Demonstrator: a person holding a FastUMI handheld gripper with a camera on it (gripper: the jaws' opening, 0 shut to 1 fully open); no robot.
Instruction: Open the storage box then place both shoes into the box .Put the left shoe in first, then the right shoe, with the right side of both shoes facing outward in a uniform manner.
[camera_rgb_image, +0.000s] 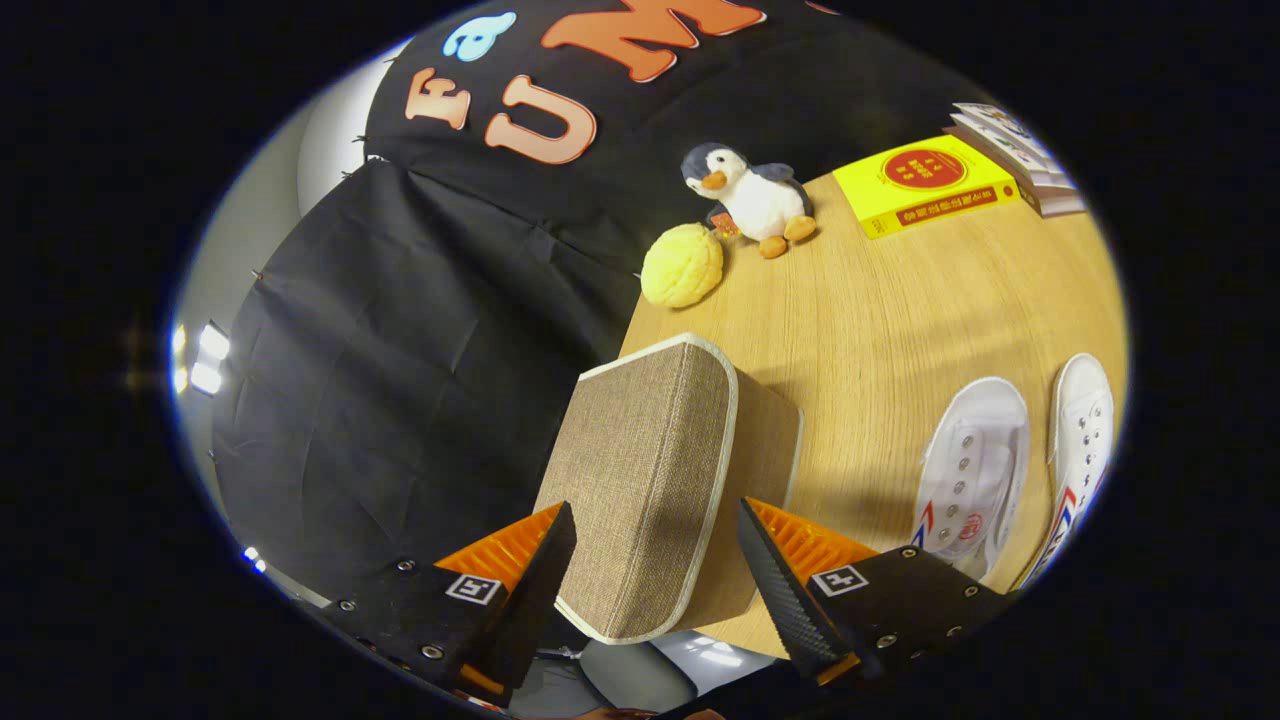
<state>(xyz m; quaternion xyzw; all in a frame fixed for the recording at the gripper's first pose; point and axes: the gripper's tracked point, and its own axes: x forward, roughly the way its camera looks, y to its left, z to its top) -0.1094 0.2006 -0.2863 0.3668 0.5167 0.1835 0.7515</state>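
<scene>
The gripper (655, 560) is held with its jaws spread wide, one finger on each side of the storage box (660, 480), and neither finger touches it. The box is a tan woven-fabric cube with pale piping along its edges, and it stands at the near corner of the light wood worktop (880, 310) with its lid closed and its near end reaching down between the fingertips. Whether the box overhangs the worktop's edge cannot be told. To the right of the box, apart from it, lie the two white canvas shoes side by side: the nearer shoe (972, 465) sits just beyond the right finger, and the farther shoe (1082, 440) lies just beside it, both with metal eyelets and red-and-blue marks low on their sides. Which is the left shoe and which the right cannot be told. Beyond the box, along the worktop's back edge against the black cloth wall, rests a round yellow knobbly toy (682, 265), and a plush penguin (752, 198) stands close beside it. Farther right lies a flat yellow box (925, 185) with a red disc on top, and next to that a small stack of books (1015, 150). The stretch of worktop between the storage box and the shoes carries only shadow.
</scene>
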